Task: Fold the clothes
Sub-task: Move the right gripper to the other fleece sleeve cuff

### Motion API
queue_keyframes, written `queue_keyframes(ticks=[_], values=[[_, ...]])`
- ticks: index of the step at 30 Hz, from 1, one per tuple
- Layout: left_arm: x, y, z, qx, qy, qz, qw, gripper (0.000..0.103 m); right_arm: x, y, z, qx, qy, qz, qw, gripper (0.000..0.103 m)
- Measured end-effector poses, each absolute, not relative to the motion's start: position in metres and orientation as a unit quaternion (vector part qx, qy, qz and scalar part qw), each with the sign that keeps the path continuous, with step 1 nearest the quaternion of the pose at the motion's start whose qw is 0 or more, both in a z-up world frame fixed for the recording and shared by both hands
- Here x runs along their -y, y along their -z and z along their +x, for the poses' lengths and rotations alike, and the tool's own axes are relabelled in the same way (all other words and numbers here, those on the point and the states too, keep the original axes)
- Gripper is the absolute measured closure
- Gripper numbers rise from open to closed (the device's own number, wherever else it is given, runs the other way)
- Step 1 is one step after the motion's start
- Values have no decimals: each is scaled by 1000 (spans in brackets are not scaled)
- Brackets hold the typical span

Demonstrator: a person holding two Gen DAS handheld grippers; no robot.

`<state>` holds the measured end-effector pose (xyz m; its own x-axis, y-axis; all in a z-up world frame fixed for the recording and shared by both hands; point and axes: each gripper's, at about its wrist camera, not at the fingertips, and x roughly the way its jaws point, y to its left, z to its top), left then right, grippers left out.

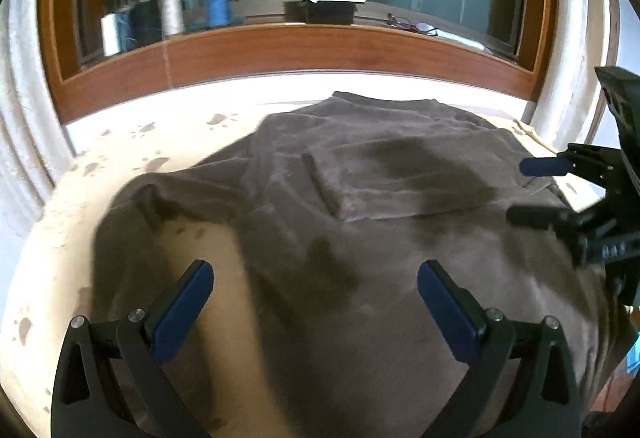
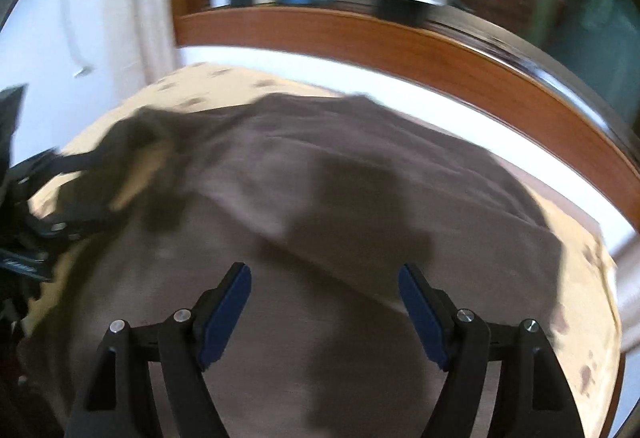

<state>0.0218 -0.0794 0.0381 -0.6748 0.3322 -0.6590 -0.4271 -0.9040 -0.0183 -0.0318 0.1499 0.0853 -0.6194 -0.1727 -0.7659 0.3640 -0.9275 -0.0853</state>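
Brown-grey fabric fills both views: a shirt [image 1: 360, 238] lies spread on a cream cloth [image 1: 132, 154] printed with small brownish marks, which covers the surface below a wooden window frame [image 1: 320, 50]. No brand, label or lettering can be read anywhere on the garment or on the things behind it; the right wrist view is too blurred to tell any writing.

The shirt looks soft and matte, with shallow creases running across it. A square patch pocket [image 1: 360, 190] sits near its middle, its stitched edges showing plainly. The far hem lies close to the window frame, while the side away from the right gripper is rumpled, with a fold lifted off the cream cloth and a bit of that cloth showing beneath it. Dark shadows of the tools fall across the fabric.

The left gripper [image 1: 316, 278] hangs over the near part of the shirt with its blue-padded fingers [image 1: 180, 310] spread wide and nothing between them. The right gripper [image 1: 524, 190] enters from the edge of the left wrist view, over the shirt's side margin; its own camera shows it [image 2: 324, 282] parted too, holding nothing, above smooth fabric.

On the window frame's sill stand several thread cones [image 1: 218, 2], white, dark and blue, beside a dark box [image 1: 328, 12] with a white tray on it and a pair of glasses [image 1: 412, 25].
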Motion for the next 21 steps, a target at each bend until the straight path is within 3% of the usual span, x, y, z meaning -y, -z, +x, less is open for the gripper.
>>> queue_keyframes(ticks=[6, 13, 15, 21], values=[[122, -41, 31, -53, -927, -327, 178, 1, -90, -71, -29, -132, 863, 432, 227, 25], [202, -34, 28, 32, -931, -332, 148, 1, -46, -17, -28, -180, 811, 493, 259, 25], [227, -30, 25, 53, -932, -334, 131, 1, -45, -7, -22, -187, 816, 481, 259, 19], [280, -13, 18, 104, -930, -341, 91, 0, -44, -4, -30, -191, 802, 505, 254, 15]])
